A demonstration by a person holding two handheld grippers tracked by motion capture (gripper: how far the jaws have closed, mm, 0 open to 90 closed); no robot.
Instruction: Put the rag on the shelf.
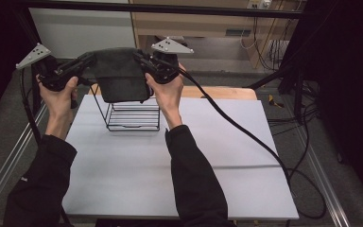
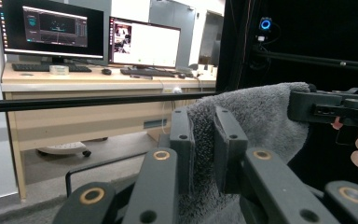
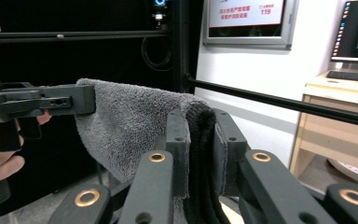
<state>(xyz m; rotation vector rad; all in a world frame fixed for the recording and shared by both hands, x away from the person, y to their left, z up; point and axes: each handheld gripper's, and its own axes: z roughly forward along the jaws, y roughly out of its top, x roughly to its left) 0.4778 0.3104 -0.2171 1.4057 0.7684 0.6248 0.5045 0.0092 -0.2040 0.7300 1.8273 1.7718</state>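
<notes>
Hanging above wire rack (image 1: pixel 133 116): grey towel (image 1: pixel 119 75)

A wooden desk (image 2: pixel 98 88) (two lit monitors (image 2: pixel 51 28) on top) faces dark curtains.

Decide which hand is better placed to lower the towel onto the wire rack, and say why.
Neither alone: the left claw and right claw each pinch a top corner of the towel, which hangs just above the rack. Slight edge right, sitting more directly over it.
</notes>
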